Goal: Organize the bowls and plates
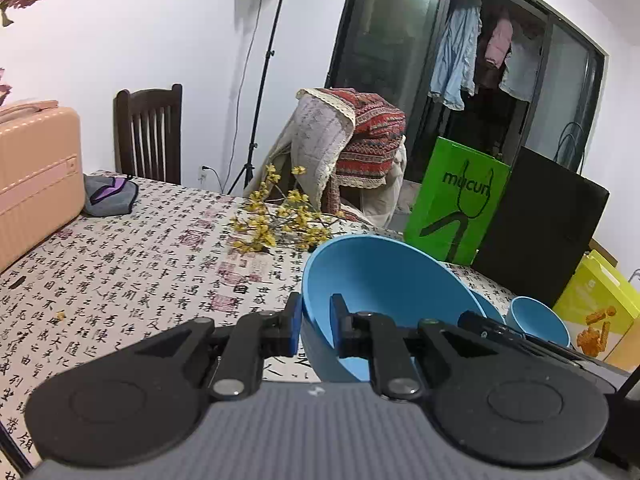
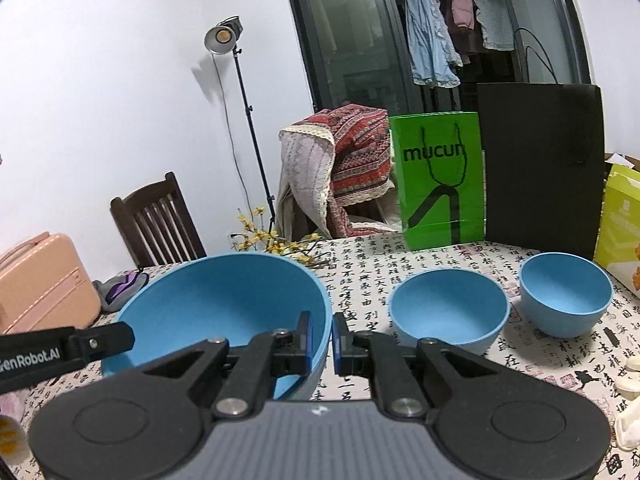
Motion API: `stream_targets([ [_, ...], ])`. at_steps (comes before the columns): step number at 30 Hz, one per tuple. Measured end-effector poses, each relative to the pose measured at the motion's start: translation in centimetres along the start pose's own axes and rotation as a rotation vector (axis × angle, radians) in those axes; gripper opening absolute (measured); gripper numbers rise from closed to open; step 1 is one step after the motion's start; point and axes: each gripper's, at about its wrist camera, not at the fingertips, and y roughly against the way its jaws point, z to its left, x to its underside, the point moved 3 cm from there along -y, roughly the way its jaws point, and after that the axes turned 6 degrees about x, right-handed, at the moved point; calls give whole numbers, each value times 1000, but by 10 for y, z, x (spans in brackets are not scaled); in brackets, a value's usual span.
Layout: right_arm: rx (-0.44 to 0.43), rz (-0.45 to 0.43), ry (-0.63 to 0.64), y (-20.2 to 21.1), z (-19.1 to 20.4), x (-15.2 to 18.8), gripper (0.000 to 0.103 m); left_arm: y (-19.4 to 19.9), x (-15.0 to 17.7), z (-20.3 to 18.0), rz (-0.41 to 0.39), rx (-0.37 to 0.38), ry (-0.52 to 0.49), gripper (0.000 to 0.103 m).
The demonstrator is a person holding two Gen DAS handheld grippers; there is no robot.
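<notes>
Both grippers, left gripper point(image 1: 316, 326) and right gripper point(image 2: 322, 340), pinch opposite rims of the large blue bowl point(image 2: 224, 304) mid-bench; keep it level, moving both together toward the medium bowl point(image 2: 448, 306).

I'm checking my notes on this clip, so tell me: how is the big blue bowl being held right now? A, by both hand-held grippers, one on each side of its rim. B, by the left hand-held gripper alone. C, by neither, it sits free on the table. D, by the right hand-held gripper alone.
A: the left hand-held gripper and the right hand-held gripper each pinch the big blue bowl's rim, on opposite sides.
</notes>
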Motion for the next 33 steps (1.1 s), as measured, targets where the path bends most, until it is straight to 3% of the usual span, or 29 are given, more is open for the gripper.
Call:
stream_targets([
  [33, -126, 45, 99, -12, 88, 31, 10, 28, 13, 88, -32, -124, 108, 15],
])
